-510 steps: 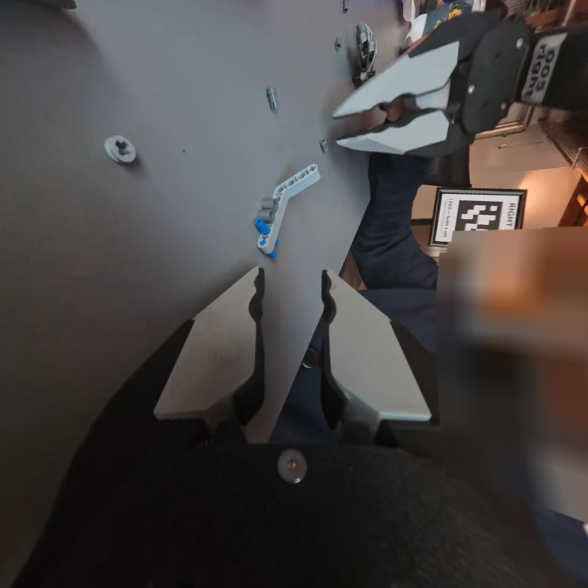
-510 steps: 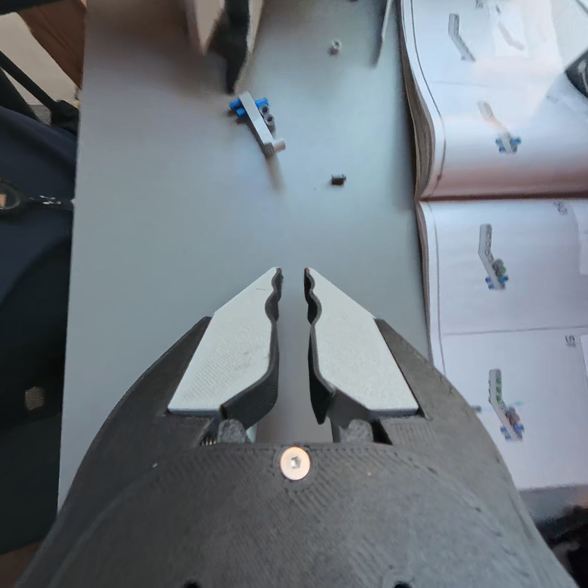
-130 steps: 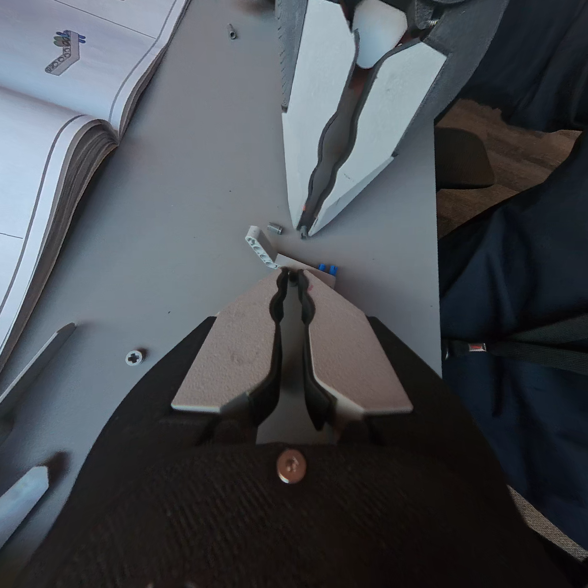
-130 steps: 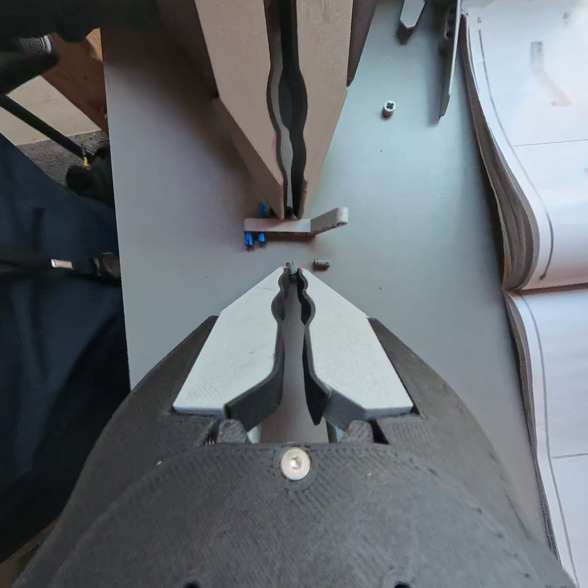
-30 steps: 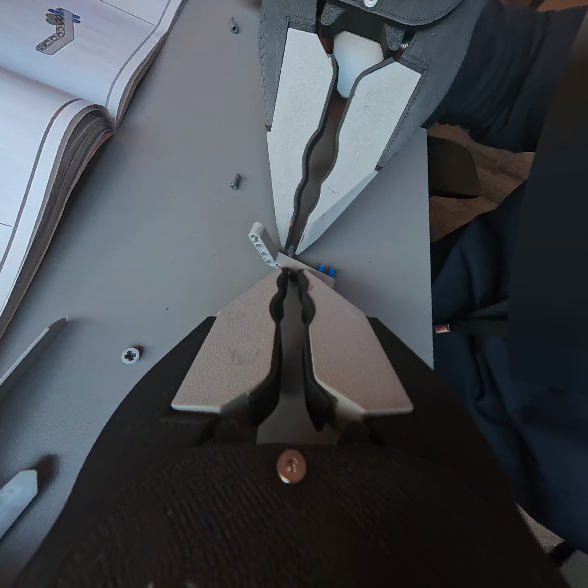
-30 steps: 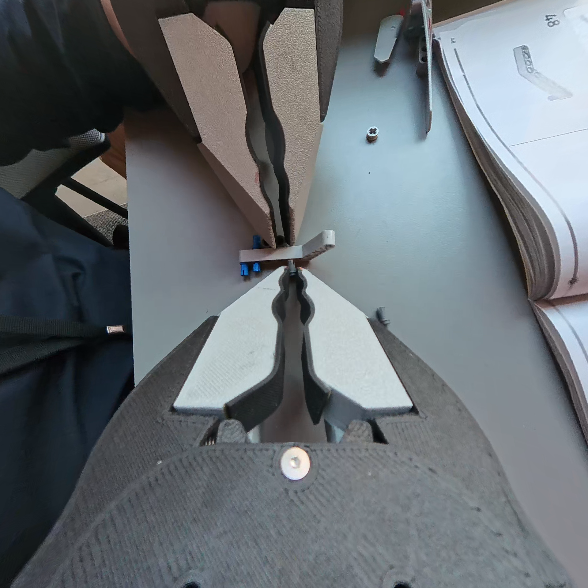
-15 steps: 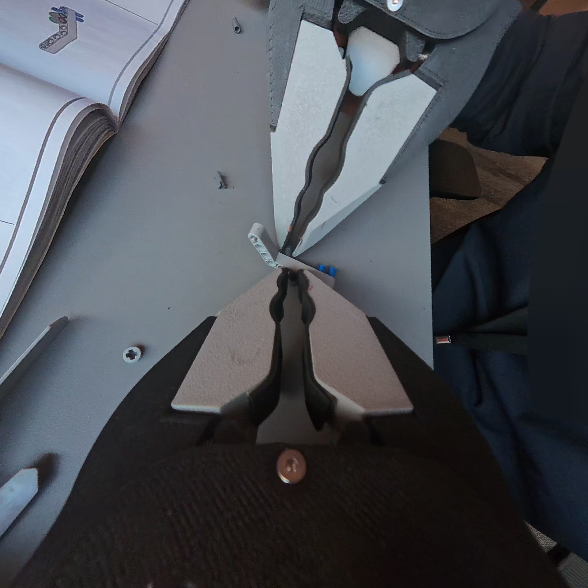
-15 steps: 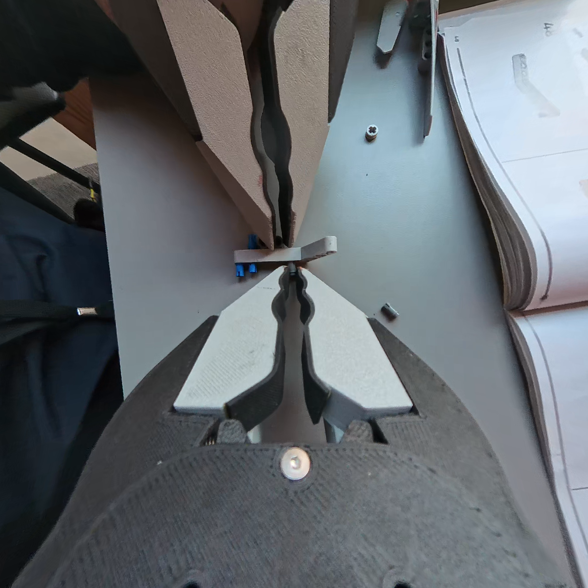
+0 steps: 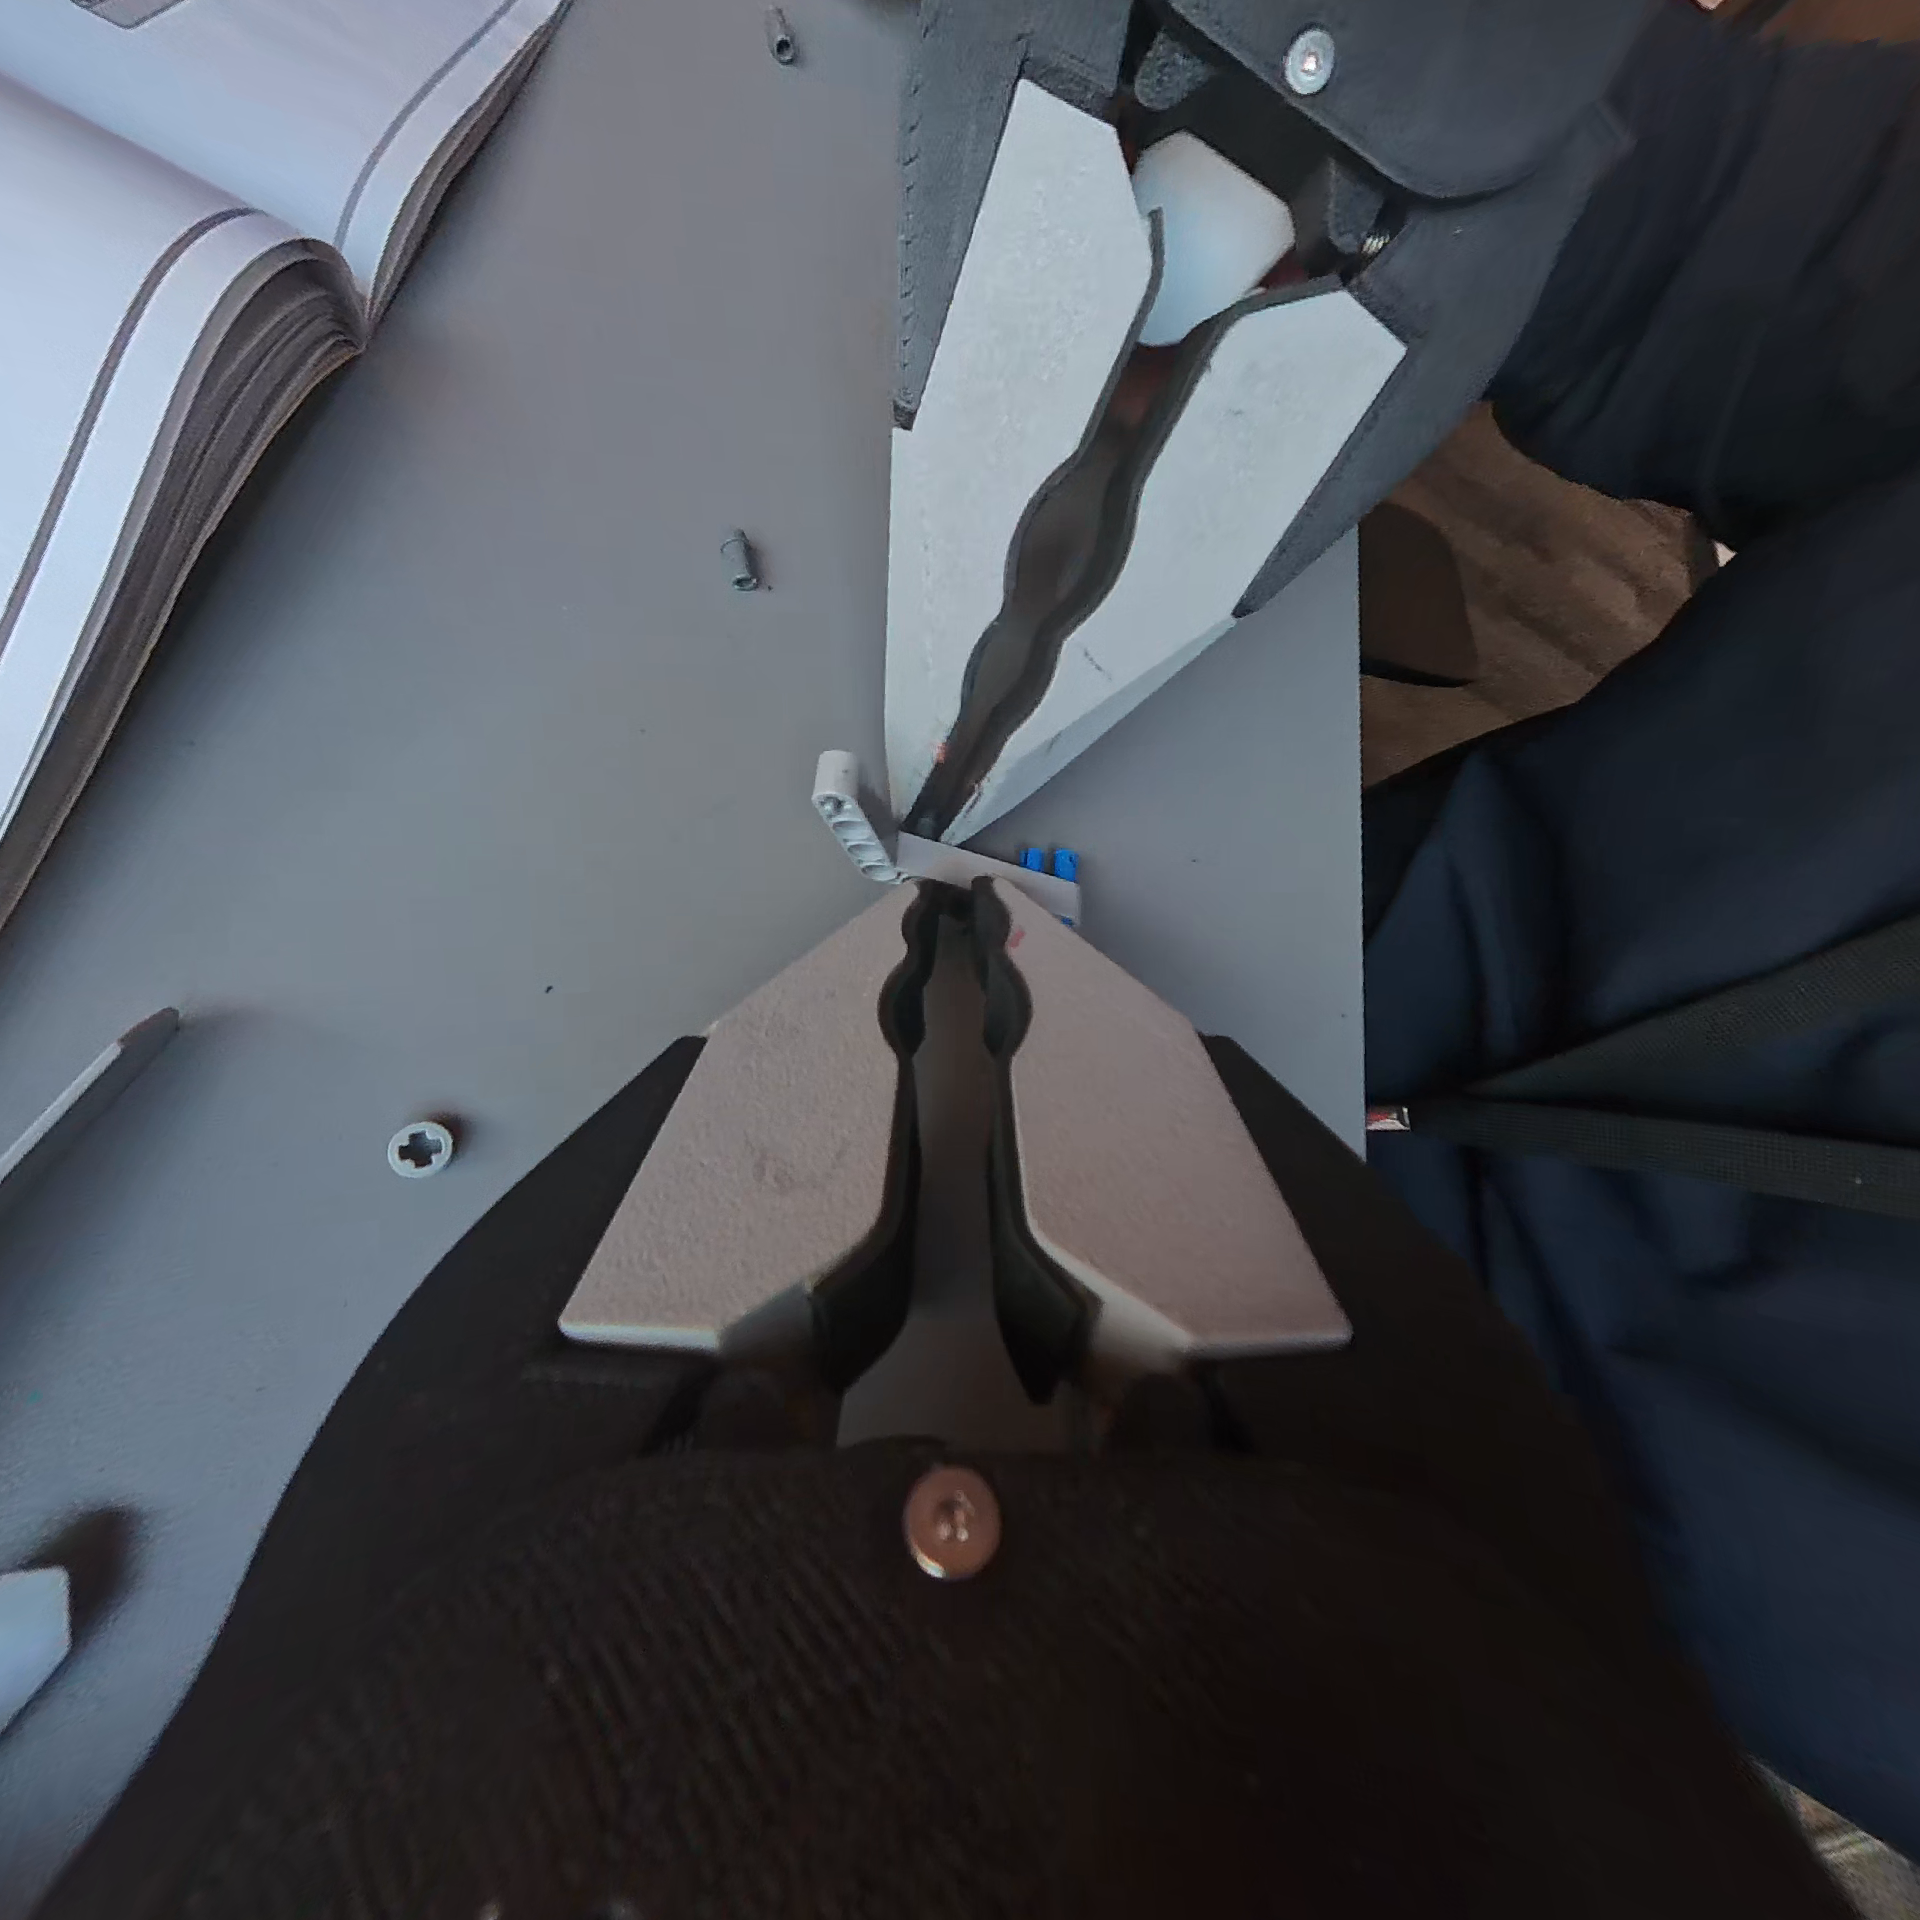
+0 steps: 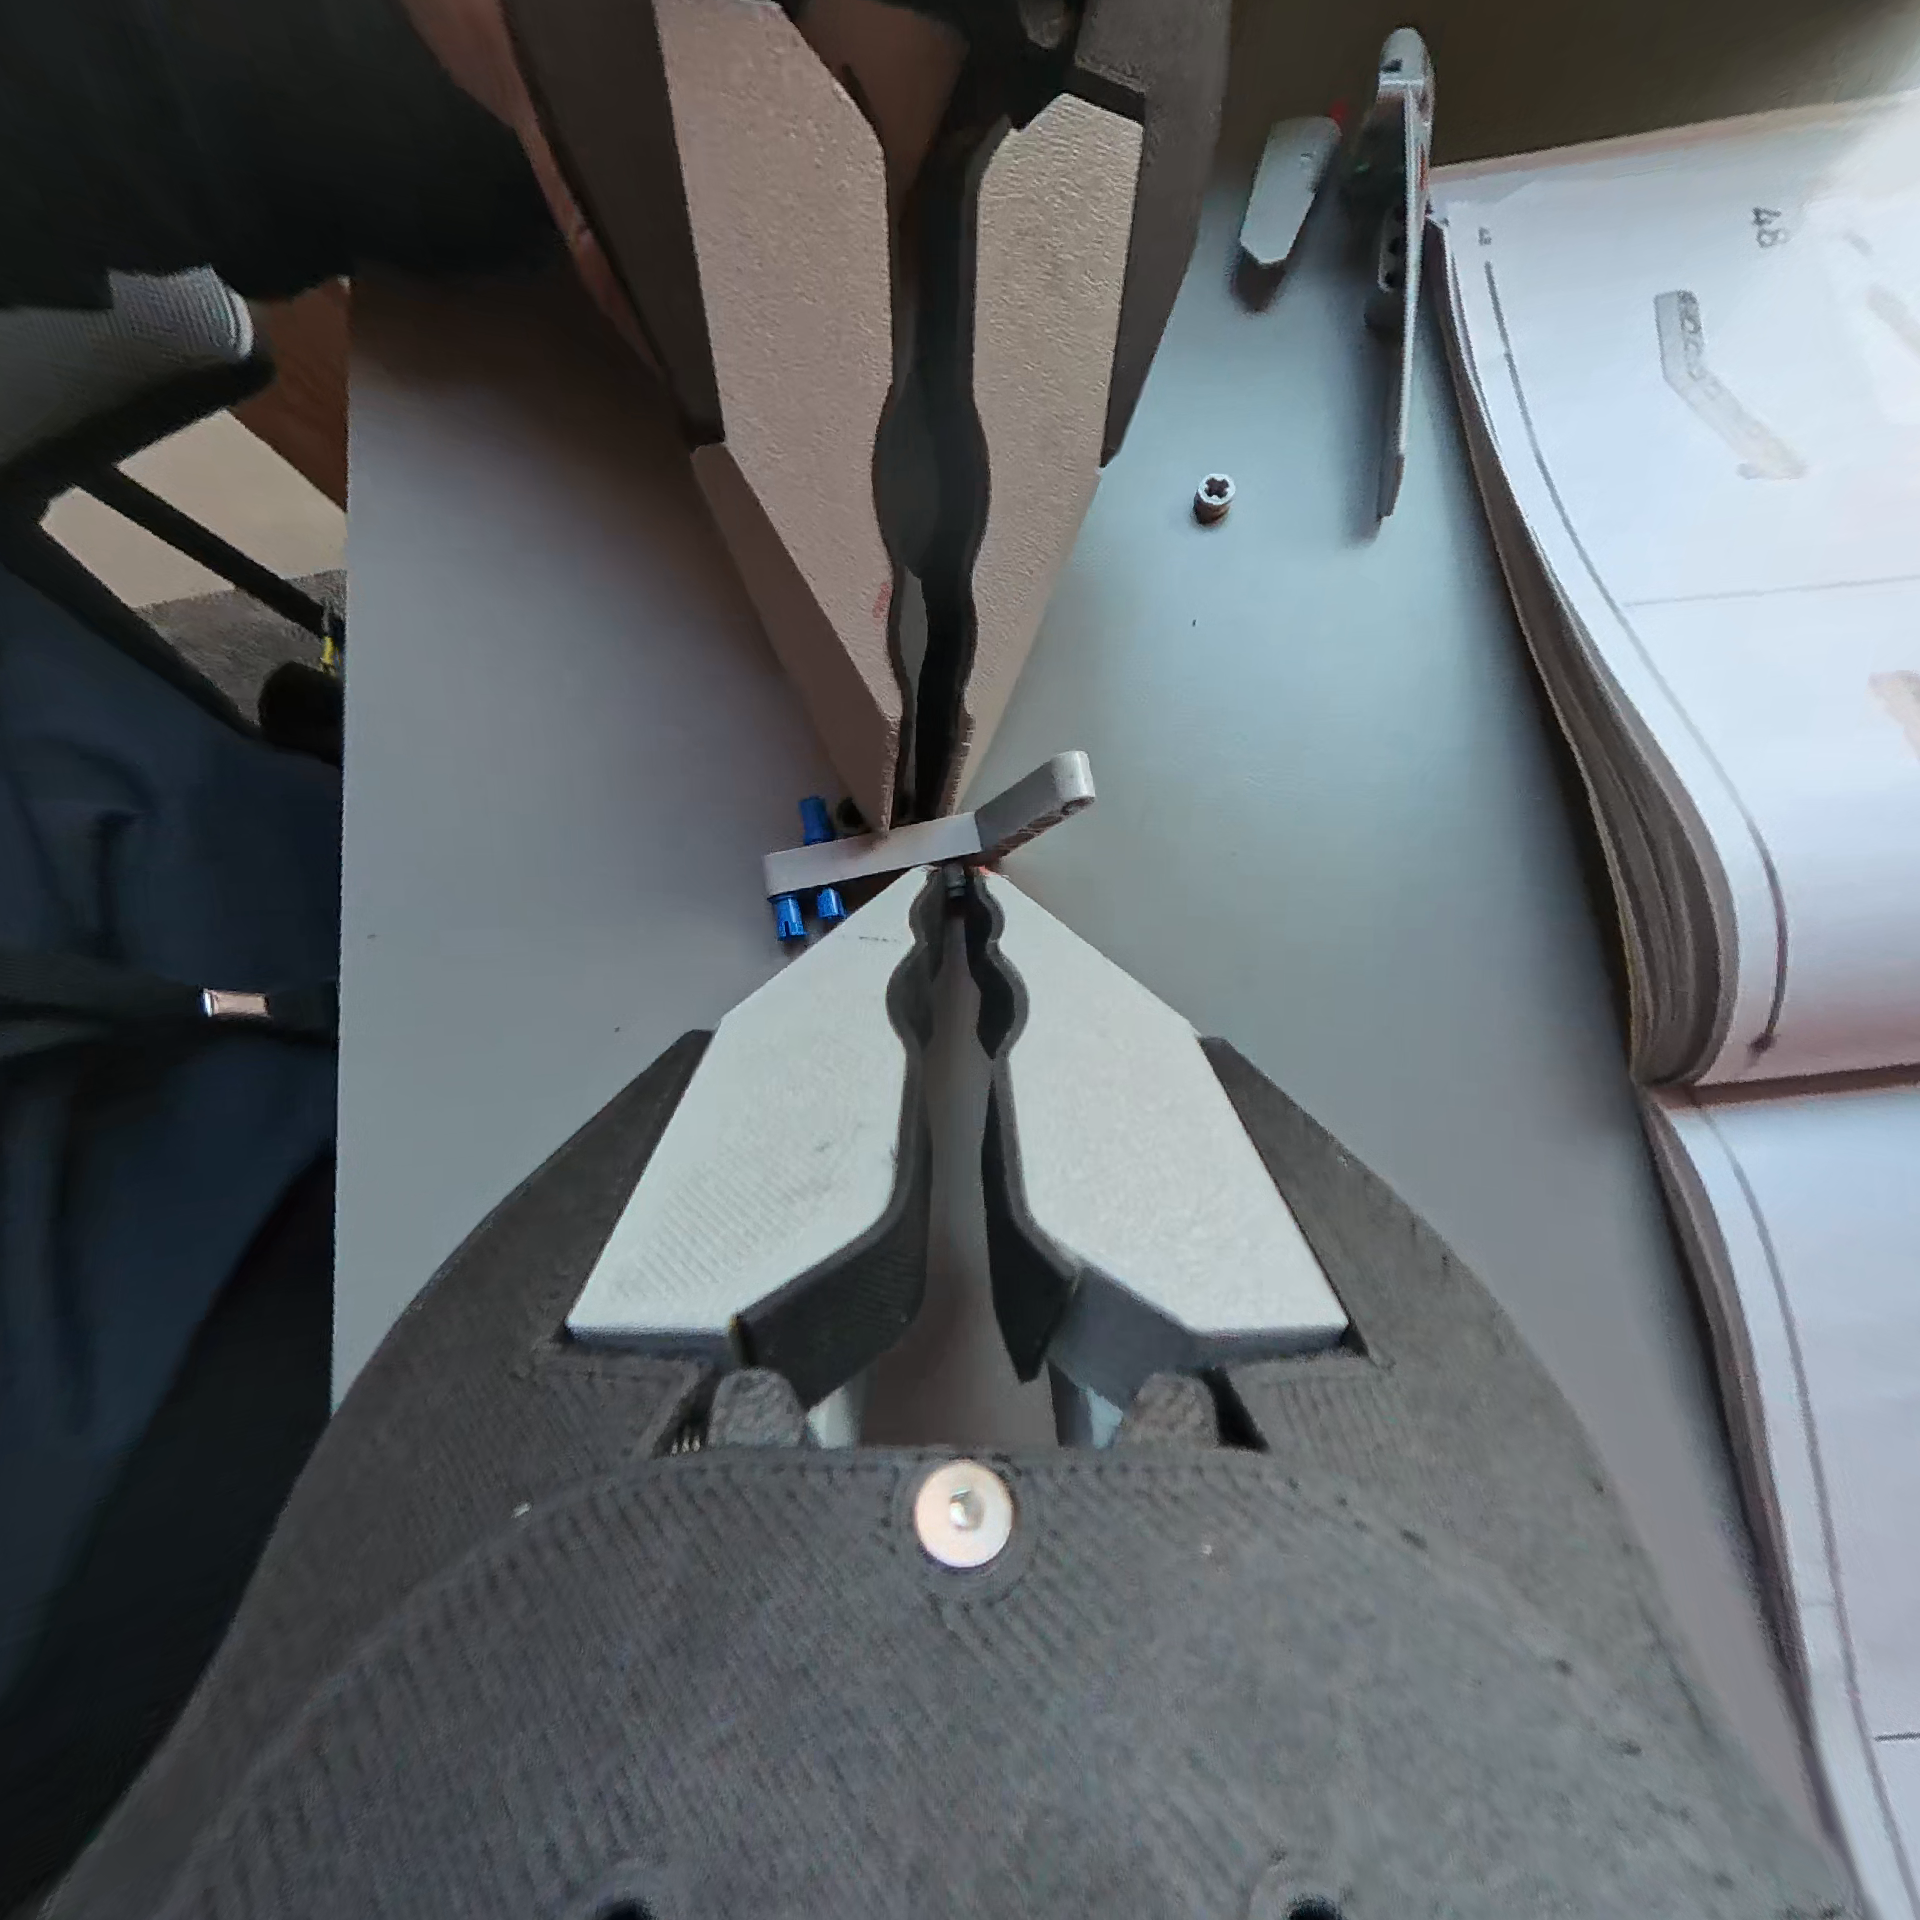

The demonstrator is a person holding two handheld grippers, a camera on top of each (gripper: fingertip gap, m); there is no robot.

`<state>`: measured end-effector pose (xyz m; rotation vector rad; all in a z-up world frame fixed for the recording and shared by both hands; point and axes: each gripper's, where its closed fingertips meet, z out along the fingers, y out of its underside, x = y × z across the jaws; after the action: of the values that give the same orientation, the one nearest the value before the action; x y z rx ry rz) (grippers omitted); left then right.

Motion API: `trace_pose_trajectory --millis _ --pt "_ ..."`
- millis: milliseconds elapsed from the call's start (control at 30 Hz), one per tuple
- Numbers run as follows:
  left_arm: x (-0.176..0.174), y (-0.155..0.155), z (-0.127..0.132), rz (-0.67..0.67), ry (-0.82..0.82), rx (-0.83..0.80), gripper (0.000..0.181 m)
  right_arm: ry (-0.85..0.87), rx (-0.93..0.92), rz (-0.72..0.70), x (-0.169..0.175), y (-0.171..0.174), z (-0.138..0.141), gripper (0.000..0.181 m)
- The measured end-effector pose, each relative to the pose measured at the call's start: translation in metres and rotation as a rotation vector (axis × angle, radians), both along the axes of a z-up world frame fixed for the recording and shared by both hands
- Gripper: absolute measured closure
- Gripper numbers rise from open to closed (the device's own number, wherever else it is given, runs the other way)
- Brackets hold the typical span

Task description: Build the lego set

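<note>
A bent grey beam (image 9: 852, 821) with two blue pins (image 9: 1049, 860) at one end is gripped on its straight part by my left gripper (image 9: 951, 894), which is shut on it. My right gripper (image 9: 935, 821) comes in from the far side, shut on a small dark pin (image 10: 954, 883), its tips pressed against the beam. In the right wrist view the beam (image 10: 883, 857) runs crosswise between my right gripper (image 10: 956, 883) and my left gripper (image 10: 920, 821), with the blue pins (image 10: 805, 909) at the left. The pin's far end is hidden against the beam.
An open instruction booklet (image 9: 156, 260) (image 10: 1714, 623) lies beside the grey table (image 9: 468, 727). A loose small grey pin (image 9: 740, 558), a round grey piece with a cross hole (image 9: 421, 1150) (image 10: 1214, 499) and long grey parts (image 10: 1392, 260) lie on it. The table edge (image 9: 1359, 831) and a person's dark clothing are close by. My left and right fingertips are right by each other.
Both grippers stay shut and tip to tip. The beam has tilted a little in the right wrist view, and the right gripper has swung slightly; the loose pin has left that view.
</note>
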<state>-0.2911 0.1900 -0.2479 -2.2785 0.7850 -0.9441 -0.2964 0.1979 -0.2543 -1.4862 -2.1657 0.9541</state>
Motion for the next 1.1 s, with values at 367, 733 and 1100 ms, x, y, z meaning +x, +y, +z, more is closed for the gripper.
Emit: trace_pose_trajectory --millis 367,733,1100 --pt "0.0006 0.0006 -0.0002 -0.015 -0.016 -0.019 0.179 0.048 -0.032 0.097 -0.0001 -0.0009 0.0013 0.181" --pt "0.0007 0.0016 0.0 -0.008 -0.014 -0.011 0.179 0.088 0.06 0.09 0.0051 0.0052 0.0015 0.172" --pt "0.0001 0.0022 0.0 -0.003 -0.023 -0.024 0.179 0.086 0.078 0.077 0.0056 0.0038 0.0009 0.181"
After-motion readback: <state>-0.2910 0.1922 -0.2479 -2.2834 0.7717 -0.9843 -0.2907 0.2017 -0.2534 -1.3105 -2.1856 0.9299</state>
